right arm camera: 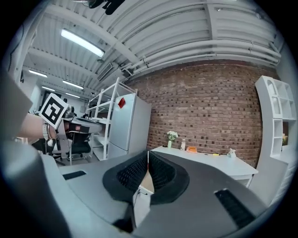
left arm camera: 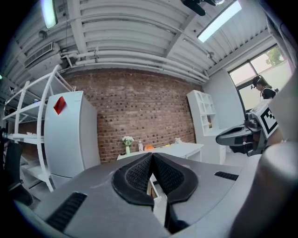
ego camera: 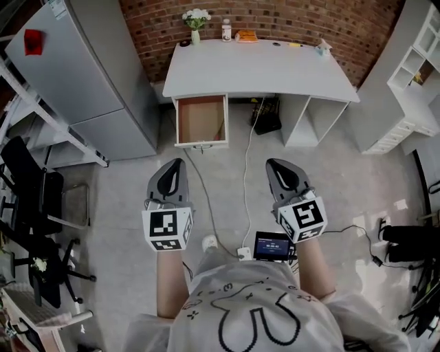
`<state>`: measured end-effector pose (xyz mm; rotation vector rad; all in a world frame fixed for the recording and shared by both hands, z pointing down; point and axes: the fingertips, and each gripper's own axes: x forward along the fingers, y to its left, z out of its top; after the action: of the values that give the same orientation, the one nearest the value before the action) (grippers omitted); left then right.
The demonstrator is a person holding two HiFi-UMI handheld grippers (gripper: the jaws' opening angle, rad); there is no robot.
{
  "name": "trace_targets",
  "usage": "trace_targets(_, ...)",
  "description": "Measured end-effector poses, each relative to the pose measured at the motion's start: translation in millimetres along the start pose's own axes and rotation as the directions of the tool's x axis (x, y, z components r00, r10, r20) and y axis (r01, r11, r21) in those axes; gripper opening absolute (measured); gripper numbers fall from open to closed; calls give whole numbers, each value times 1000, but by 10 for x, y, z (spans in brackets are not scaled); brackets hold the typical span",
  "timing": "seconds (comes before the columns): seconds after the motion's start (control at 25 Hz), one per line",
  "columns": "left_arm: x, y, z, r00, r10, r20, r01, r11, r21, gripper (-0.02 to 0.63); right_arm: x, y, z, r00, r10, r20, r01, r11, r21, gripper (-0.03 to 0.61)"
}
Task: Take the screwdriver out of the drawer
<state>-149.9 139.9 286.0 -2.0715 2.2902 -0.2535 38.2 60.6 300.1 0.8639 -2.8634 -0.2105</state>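
Both tongs are closed up with nothing in them: our left gripper [ego camera: 179,163] has its pads pressed together, and our right gripper [ego camera: 274,163] looks the same in its own view, tips meeting and only a sliver of gap lower down. We're holding them side by side over the grey floor [ego camera: 330,179], roughly level, both aimed at the white desk [ego camera: 261,69] by the brick wall, and well apart from it. The drawer [ego camera: 201,120] under the desk's left end is pulled open, and we can see its brown bottom. The screwdriver we honestly can't make out in there from any view. On the desk's back edge are a vase of flowers [ego camera: 196,20] and a small bottle [ego camera: 226,30]. A grey fridge [ego camera: 82,75] stands left of the desk.
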Motion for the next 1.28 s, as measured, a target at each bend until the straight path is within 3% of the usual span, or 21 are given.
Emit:
trace_targets(0.2, 283, 604, -68, 997, -74, 1, 74, 997, -5, 12, 518, 165, 137, 996, -92, -11, 93, 995, 35, 21)
trace_targets(0.44, 529, 1006, -66, 990, -139, 17, 139, 990, -3, 12, 872, 299, 199, 987, -155, -38, 156, 987, 26, 21)
trace_targets(0.8, 711, 1078, -164, 980, -197, 23, 197, 980, -10, 12, 1082, 292, 243, 981, -191, -40, 192, 981, 0, 21)
trace_targets(1.28, 1482, 1001, -223, 965, -261, 7, 261, 965, -5, 12, 1445, -225, 26, 968, -241, -67, 243, 970, 19, 21)
